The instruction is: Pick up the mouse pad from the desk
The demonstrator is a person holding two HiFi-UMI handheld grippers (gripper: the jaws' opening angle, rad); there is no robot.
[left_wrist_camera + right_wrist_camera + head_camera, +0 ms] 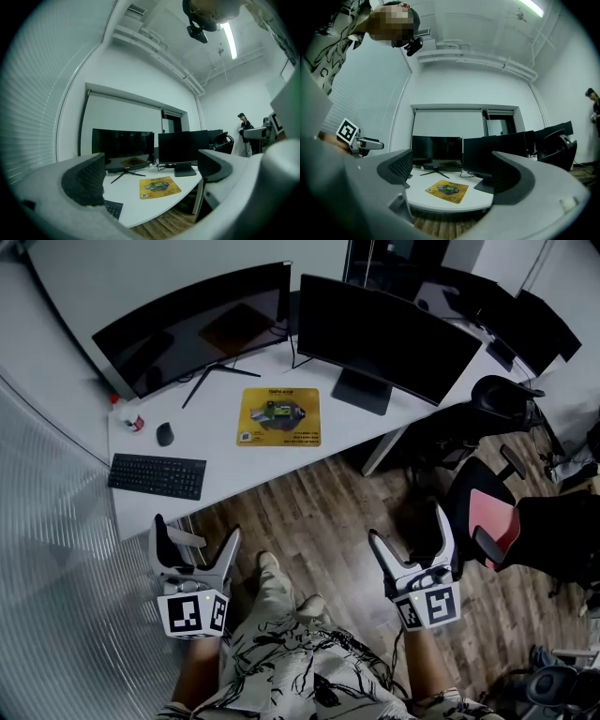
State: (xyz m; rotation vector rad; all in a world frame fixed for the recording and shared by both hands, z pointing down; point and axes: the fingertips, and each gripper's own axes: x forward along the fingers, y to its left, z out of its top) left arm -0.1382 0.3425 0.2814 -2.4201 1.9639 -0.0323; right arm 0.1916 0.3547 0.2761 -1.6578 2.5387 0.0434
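A yellow mouse pad with a printed picture lies flat on the white desk, in front of two dark monitors. It also shows in the left gripper view as the mouse pad and in the right gripper view as the mouse pad. My left gripper hangs open over the floor near the desk's front edge, well short of the pad. My right gripper is open too, farther right over the wooden floor. Nothing sits between either pair of jaws.
A black keyboard and a black mouse lie left of the pad. Two monitors stand behind it. Office chairs crowd the right side. A ribbed wall runs along the left. A person stands far off.
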